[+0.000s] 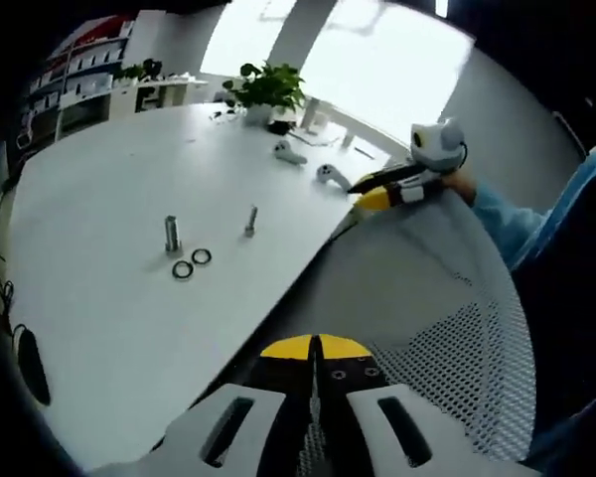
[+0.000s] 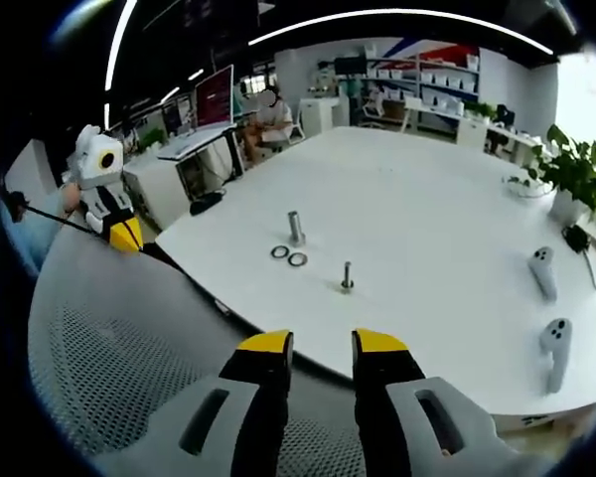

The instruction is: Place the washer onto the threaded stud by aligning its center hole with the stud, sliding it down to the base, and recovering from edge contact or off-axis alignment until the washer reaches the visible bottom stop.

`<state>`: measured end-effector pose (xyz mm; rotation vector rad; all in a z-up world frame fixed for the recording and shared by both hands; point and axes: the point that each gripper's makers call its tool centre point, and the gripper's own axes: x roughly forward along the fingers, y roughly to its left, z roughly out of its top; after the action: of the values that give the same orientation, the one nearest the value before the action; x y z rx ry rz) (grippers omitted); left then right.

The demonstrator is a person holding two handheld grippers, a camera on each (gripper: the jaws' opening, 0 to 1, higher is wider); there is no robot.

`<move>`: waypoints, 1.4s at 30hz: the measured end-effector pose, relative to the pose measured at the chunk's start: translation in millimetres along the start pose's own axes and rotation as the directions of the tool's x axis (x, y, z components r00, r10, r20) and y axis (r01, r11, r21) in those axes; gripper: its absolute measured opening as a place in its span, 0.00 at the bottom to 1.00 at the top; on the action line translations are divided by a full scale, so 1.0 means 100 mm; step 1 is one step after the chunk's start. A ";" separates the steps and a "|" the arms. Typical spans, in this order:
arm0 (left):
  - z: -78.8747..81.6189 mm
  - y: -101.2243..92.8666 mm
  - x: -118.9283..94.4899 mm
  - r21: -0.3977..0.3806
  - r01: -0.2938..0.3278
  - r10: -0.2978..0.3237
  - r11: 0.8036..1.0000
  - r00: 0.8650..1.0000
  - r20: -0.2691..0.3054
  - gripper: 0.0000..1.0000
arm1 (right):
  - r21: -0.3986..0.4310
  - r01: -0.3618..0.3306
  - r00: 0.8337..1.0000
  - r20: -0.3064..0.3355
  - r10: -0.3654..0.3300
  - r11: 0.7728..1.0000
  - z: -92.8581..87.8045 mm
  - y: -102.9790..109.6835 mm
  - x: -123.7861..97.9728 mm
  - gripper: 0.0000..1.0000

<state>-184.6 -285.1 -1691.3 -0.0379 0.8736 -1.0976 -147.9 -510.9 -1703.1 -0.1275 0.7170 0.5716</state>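
Observation:
Two dark washers (image 1: 183, 269) (image 1: 201, 256) lie flat on the white table (image 1: 99, 179), side by side. Just behind them stands a thick metal stud (image 1: 172, 234); a thinner threaded stud (image 1: 250, 221) stands to its right. In the right gripper view the washers (image 2: 279, 251) (image 2: 297, 259) lie between the thick stud (image 2: 295, 228) and the thin stud (image 2: 347, 277). My left gripper (image 1: 316, 348) is shut and empty, off the table over a chair back. My right gripper (image 2: 323, 348) is open and empty, short of the table edge. Each gripper also appears in the other's view: right gripper (image 1: 372, 199), left gripper (image 2: 127, 237).
A grey mesh chair back (image 1: 457, 328) (image 2: 109, 348) sits between both grippers and the table edge. Two white hand controllers (image 2: 542, 268) (image 2: 556, 343) lie at the table's right side. A potted plant (image 1: 268, 89) stands at the far edge. A person (image 2: 273, 114) sits at a distant desk.

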 end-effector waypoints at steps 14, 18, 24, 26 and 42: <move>0.12 0.31 0.13 0.201 -0.017 0.057 0.980 0.979 -0.195 0.00 | 0.004 -0.010 1.000 0.014 0.010 1.000 0.02 0.00 0.01 0.26; 0.02 0.52 0.21 0.261 -0.020 0.100 0.965 0.950 -0.296 0.00 | 0.002 -0.012 1.000 0.012 0.012 1.000 0.02 0.00 0.01 0.25; 0.00 0.85 0.28 0.254 -0.051 0.144 0.966 0.921 -0.363 0.00 | 0.005 -0.012 1.000 0.014 0.012 1.000 0.02 0.00 0.02 0.25; -0.07 0.93 0.31 0.264 -0.032 0.148 0.964 0.890 -0.431 0.00 | 0.005 -0.011 1.000 0.012 0.011 1.000 0.02 0.00 0.02 0.25; -0.08 1.60 0.98 0.422 -0.031 0.269 0.906 0.813 -0.517 0.00 | 0.009 0.005 1.000 0.014 -0.005 1.000 0.02 -0.03 0.02 0.25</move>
<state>-52.1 -280.8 -1824.0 0.7280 1.1403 -1.1290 -143.7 -511.9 -1702.8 -0.1166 0.7049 0.5643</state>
